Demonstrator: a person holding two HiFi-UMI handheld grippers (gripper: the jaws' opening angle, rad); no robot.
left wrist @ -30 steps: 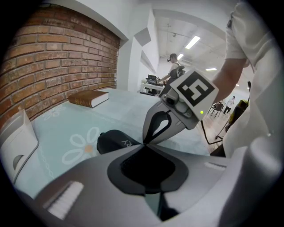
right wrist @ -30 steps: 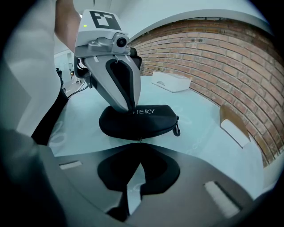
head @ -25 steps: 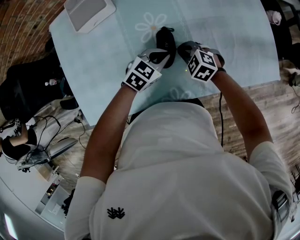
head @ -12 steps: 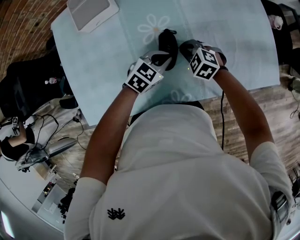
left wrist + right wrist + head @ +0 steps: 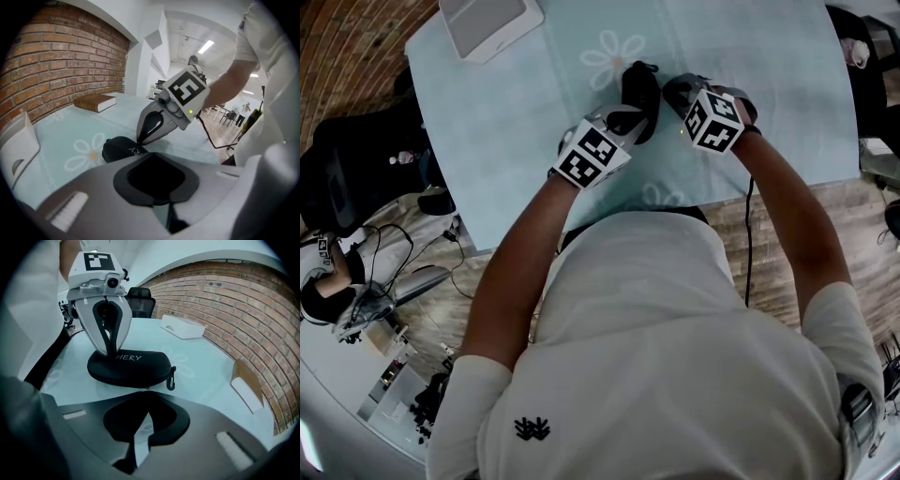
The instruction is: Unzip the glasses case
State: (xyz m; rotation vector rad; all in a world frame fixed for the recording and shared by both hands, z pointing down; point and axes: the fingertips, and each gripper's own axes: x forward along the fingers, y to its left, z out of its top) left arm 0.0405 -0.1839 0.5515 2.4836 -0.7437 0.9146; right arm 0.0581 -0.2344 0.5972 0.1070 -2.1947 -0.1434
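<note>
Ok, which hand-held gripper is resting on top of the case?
The left hand-held gripper: its tips sit on the glasses case top, by the lettering; the right hand-held gripper is down at the zipper edge.

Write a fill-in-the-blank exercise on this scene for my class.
1. The glasses case is coloured ____.
2. The left gripper rests its shut jaws on top of the ____.
3. The tablecloth is printed with ____.
4. The wall is built of ____.
Missing words: black; case; flowers; brick
</note>
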